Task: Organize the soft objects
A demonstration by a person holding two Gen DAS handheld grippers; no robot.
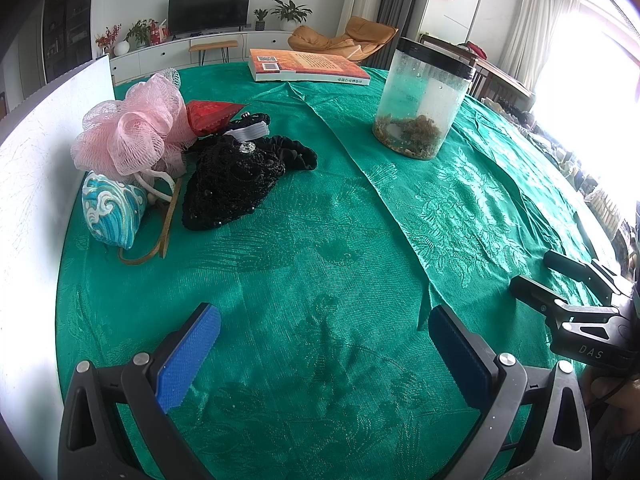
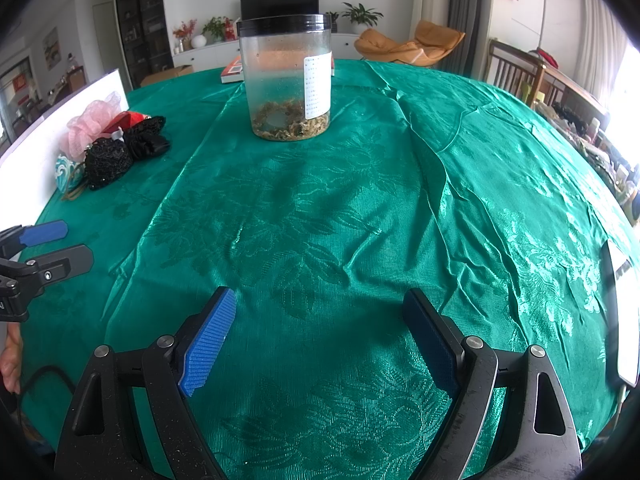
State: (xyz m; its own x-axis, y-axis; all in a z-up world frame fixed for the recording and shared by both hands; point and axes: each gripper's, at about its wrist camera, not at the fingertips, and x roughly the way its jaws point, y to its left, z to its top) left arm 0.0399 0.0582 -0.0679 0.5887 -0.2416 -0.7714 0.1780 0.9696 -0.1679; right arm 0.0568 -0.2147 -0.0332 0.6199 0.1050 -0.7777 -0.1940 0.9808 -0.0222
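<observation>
Worktop (image 1: 320, 280) under green patterned cloth. Left tongs (image 1: 324, 344) wide apart, nothing between the blue pads; right tongs (image 2: 320, 340) likewise wide and empty. Clear jar (image 2: 288, 80) with black lid stands straight ahead of the right tongs, debris at its bottom. Book (image 1: 304, 66) lies beyond, far side. White board (image 1: 36, 160) borders the left edge. Soft pile ahead-left of left tongs: pink mesh puff (image 1: 128, 132), red pouch (image 1: 210, 116), black lacy item (image 1: 232, 184) (possibly a bag), black scrunchie (image 1: 298, 154), blue wave-print pouch (image 1: 112, 208). All touching, bunched together.
</observation>
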